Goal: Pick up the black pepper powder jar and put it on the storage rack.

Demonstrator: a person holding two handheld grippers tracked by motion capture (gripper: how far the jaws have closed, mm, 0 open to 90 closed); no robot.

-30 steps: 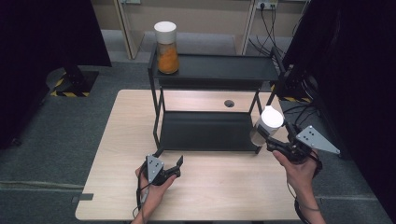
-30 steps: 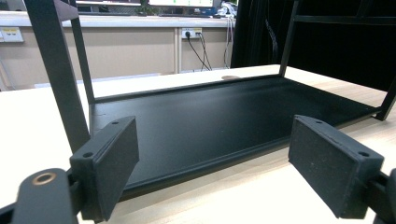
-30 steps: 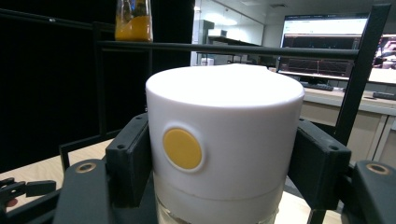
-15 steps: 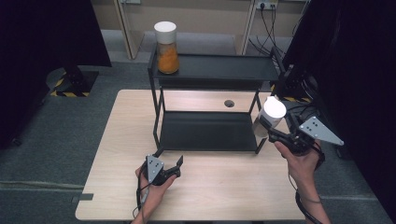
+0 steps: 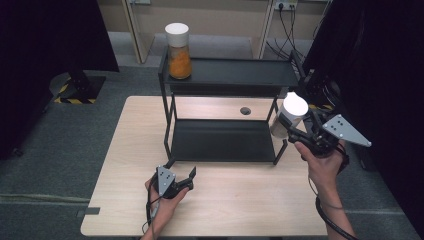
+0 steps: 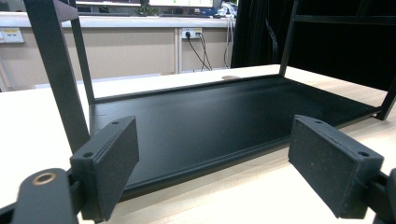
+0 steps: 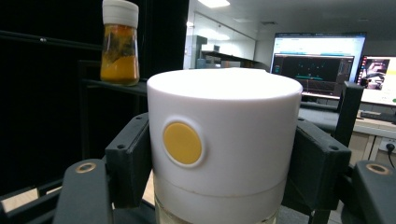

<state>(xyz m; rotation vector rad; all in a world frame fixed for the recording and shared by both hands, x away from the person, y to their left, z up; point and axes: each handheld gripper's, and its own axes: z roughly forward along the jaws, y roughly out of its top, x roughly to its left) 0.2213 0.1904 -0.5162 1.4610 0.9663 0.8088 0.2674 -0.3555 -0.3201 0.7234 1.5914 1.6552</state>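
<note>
A black two-shelf rack [image 5: 225,80] stands on the wooden table [image 5: 125,150]. On its top shelf at the left is a jar of orange stuff with a white lid [image 5: 178,51], also seen far off as the orange jar [image 7: 119,44]. My right gripper [image 5: 292,131] is shut on a second white-lidded jar [image 5: 289,114], held in the air off the rack's right end; its lid [image 7: 224,135] with a yellow dot sits between the pads. My left gripper [image 5: 186,178] rests open on the table in front of the lower shelf [image 6: 210,121], nothing between its fingers.
The table has a round cable hole [image 5: 245,110] behind the rack. Black curtains [image 5: 45,55] hang at the left and right. Wall sockets and cables [image 5: 280,20] lie at the back. Monitors [image 7: 317,63] glow in the right gripper view.
The right gripper has lifted the white-lidded jar upward beside the rack's right end. The left gripper has stayed where it was.
</note>
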